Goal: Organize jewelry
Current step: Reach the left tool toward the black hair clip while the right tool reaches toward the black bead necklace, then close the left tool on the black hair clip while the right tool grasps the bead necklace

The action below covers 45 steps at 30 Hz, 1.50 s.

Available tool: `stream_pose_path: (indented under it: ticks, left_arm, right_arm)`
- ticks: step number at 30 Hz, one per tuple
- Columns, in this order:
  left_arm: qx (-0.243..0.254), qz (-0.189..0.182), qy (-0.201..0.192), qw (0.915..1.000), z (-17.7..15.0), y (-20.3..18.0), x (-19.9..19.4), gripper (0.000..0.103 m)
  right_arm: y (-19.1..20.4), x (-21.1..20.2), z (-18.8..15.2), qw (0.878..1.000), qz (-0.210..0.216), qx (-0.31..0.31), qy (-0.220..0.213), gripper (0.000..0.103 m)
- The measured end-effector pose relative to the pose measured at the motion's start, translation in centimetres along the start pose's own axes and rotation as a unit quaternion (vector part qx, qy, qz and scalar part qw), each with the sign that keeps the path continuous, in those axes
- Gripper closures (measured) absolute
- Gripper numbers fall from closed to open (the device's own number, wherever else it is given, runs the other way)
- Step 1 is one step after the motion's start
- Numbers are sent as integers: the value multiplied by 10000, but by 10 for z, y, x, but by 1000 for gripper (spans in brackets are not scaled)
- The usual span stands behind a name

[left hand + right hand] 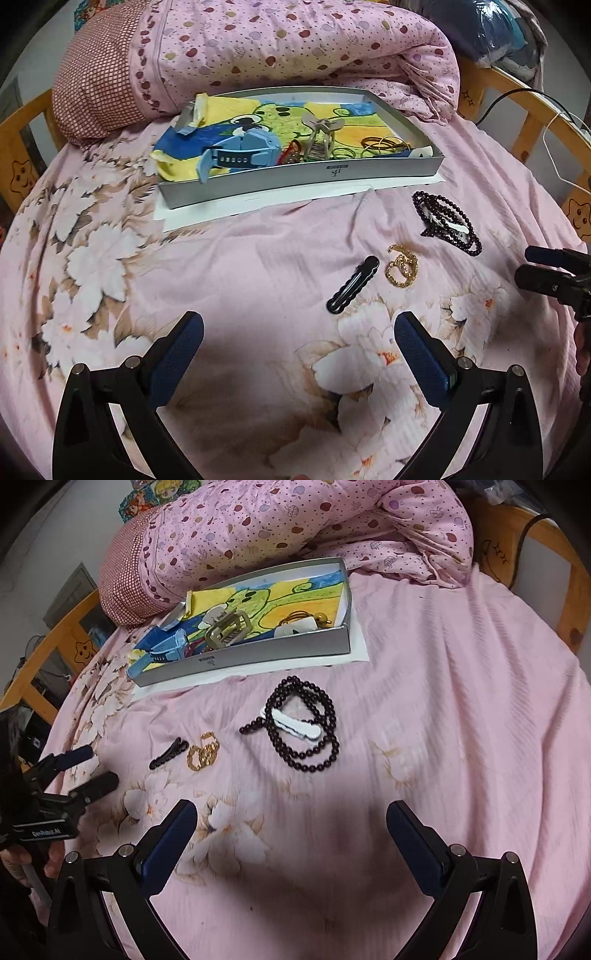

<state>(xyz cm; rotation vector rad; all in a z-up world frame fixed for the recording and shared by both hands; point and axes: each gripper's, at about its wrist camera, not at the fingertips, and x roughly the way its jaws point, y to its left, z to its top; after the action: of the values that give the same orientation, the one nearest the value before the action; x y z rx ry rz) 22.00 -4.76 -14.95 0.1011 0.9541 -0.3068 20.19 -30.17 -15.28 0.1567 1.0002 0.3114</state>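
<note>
A bed covered with a pink floral-print sheet (229, 266) fills both views; a rolled pink quilt with apple dots (295, 44) lies at 12 o'clock, and a wooden bed rail with star faces (22, 147) curves around the edges.

Left wrist view, left to right: a shallow grey rectangular cardboard tray (295, 179) sits at 12 o'clock on a white sheet of paper (207, 216) and is lined with a yellow, green and blue cartoon picture (288, 114). Inside it, from 9 towards 3 o'clock, lie a light blue strap watch (240, 151), a beige claw hair clip (321, 136) and a cluster of thin gold and green hoop bands (376, 144).

On the sheet outside the tray, a black scalloped snap hair clip (352, 285) lies just beside a crumpled gold chain (402, 271), apart from it. At 2 o'clock, a long string of dark purple beads (448, 221) is looped around a white hair clip (445, 223).

The left gripper (299, 354) hangs above bare sheet at 6 o'clock, jaws spread wide and holding nothing. The right gripper (532, 267) enters at 3 o'clock.

Right wrist view: the right gripper (291, 840) is likewise spread wide and unloaded, the beads (306, 723) at its 12 o'clock, the left gripper (99, 768) at 9 o'clock.
</note>
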Motion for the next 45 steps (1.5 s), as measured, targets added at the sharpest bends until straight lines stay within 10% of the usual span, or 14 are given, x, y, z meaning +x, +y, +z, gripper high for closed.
stream_pose_path:
  ticks: [6,19,28,41,45]
  left_arm:
    - [177,-191,-112,9996,6,-7,10,5]
    - [385,-570,18,9976,11,-22,35,54]
    - [443,-418,223,9979,8,-27,51,63]
    - [134,-299,179,9993,11,-26,51,93]
    - [57,-299,162,9994,11,-26,47,93]
  right_arm:
    - [-4,10,8,9999,69,-91,-77,10]
    - [-7,45,17,9996,-41,-291,-4,44]
    - [0,57,17,9987,-91,-502,-31,46]
    - [11,59,13,9974,-343,-636,-43,94]
    - [13,51,14,9979,-332,-551,-72,96]
